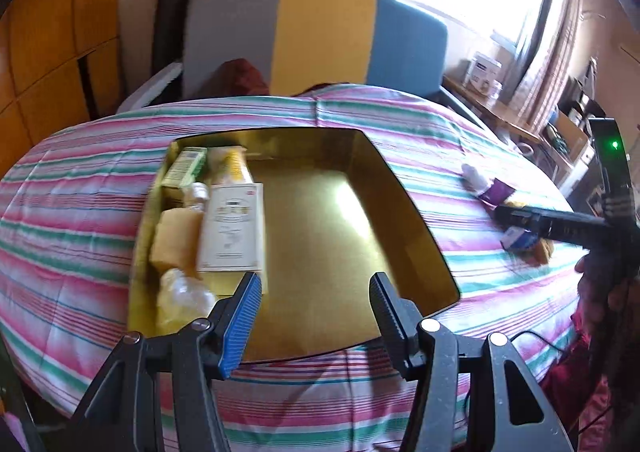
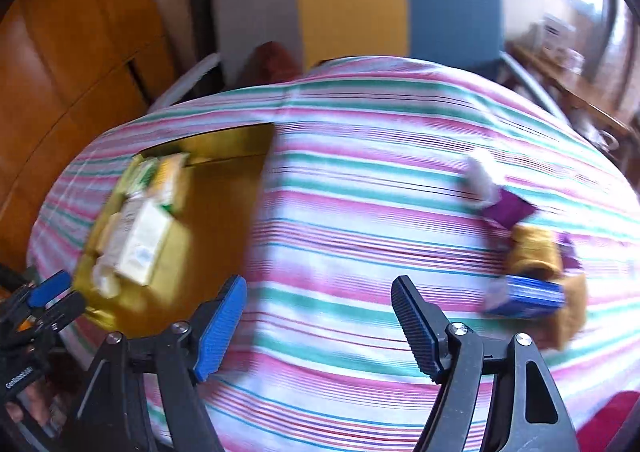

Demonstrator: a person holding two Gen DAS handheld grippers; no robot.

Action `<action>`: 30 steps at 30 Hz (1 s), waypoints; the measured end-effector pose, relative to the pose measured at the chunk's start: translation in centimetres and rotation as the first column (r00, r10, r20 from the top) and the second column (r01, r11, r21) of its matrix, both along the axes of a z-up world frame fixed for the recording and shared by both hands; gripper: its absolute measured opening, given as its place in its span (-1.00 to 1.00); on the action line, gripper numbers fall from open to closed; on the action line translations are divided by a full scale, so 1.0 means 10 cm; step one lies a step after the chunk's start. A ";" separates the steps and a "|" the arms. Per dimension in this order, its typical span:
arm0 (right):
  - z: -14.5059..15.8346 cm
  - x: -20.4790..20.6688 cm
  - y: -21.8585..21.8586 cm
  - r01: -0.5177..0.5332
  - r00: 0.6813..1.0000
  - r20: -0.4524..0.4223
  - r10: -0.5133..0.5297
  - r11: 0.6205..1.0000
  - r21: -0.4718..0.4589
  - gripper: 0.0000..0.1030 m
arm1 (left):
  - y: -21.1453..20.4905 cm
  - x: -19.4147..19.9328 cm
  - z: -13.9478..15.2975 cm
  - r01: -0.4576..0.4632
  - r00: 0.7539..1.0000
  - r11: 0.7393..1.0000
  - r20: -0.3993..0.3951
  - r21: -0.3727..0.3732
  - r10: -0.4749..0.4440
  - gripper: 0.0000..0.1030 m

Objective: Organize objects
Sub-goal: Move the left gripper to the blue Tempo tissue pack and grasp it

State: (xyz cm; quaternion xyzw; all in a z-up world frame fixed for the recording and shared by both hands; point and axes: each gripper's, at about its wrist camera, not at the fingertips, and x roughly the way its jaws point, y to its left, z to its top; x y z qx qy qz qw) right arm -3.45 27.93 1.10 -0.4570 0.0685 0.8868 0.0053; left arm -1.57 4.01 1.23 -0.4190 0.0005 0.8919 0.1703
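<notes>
1. The gold box [image 1: 312, 236] lies on the striped cloth [image 1: 80, 212], its left side packed with cartons and small bottles.
2. Loose things wait well to the right: a blue carton [image 2: 524, 298], a yellow cloth [image 2: 536, 252] and a purple packet [image 2: 508, 210].
3. The left gripper [image 1: 316, 292] hangs over the box's near edge, fingers wide and empty.
4. The right gripper [image 2: 320, 304] is likewise spread wide, holding nothing, over bare cloth.
5. The blue carton looks light and stiff; gripping its long flat sides seems best. The cloth is soft.
6. The print on the white carton [image 1: 234, 228] is too blurred to read.
</notes>
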 end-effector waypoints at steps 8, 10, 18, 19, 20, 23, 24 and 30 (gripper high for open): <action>0.01 0.33 1.45 0.394 0.918 -0.052 -0.393 0.919 -0.001 0.50 | 0.51 0.05 0.03 0.123 0.992 0.992 0.005 -0.003 -0.123 0.11; -0.06 0.46 1.85 0.515 0.855 -0.057 -0.516 0.857 -0.033 0.50 | 0.67 0.09 0.04 0.162 0.987 0.987 -0.001 -0.008 -0.162 0.11; -0.24 0.90 2.49 0.688 0.679 -0.041 -0.733 0.654 -0.313 0.58 | 1.29 0.15 -0.07 0.301 0.953 0.953 0.043 -0.021 -0.300 0.07; -0.24 0.88 2.47 0.679 0.688 -0.040 -0.725 0.661 -0.320 0.58 | 1.34 0.14 -0.09 0.316 0.948 0.949 0.053 -0.015 -0.315 0.07; -0.24 0.87 2.46 0.674 0.693 -0.038 -0.720 0.666 -0.318 0.59 | 1.40 0.13 -0.11 0.330 0.942 0.944 0.062 -0.008 -0.328 0.07; -0.23 0.82 2.43 0.659 0.708 -0.037 -0.705 0.679 -0.324 0.60 | 1.58 0.05 -0.18 0.350 0.933 0.937 0.088 -0.006 -0.348 0.07; -0.24 0.82 2.43 0.655 0.711 -0.035 -0.702 0.680 -0.330 0.60 | 1.64 0.02 -0.20 0.356 0.930 0.934 0.100 0.001 -0.355 0.07; -0.27 0.87 2.43 0.647 0.710 -0.033 -0.704 0.670 -0.365 0.64 | 2.07 -0.05 -0.23 0.430 0.894 0.902 0.121 0.030 -0.430 0.07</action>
